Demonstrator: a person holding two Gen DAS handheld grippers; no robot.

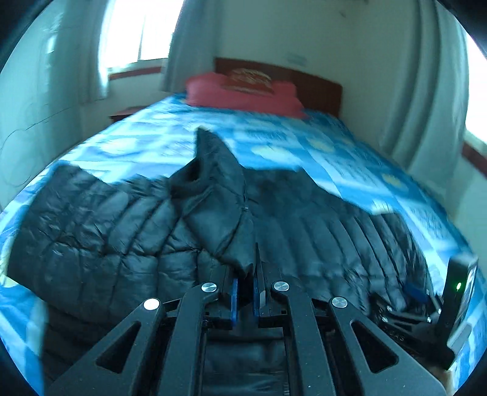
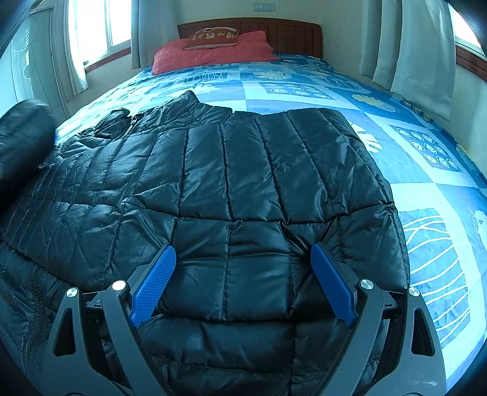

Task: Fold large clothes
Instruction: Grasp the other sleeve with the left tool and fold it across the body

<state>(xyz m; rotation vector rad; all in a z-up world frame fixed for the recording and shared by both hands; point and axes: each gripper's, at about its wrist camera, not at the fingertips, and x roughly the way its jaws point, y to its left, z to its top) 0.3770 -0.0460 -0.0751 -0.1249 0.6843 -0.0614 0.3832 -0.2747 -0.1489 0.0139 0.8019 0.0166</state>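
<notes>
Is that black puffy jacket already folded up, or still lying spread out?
Mostly spread: the jacket lies flat across the bed. Only its sleeve is lifted, pinched in the left gripper; the right gripper is open.

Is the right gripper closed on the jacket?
No: in the right wrist view the right gripper has its blue fingers spread wide over the black jacket.

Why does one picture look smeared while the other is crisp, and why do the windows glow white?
Left wrist view: motion blur smears the bedspread and black jacket; the left claw stays sharp. Right wrist view: crisp quilting on the jacket, open right claw. Both: overexposed window, fisheye-curved edges.
</notes>
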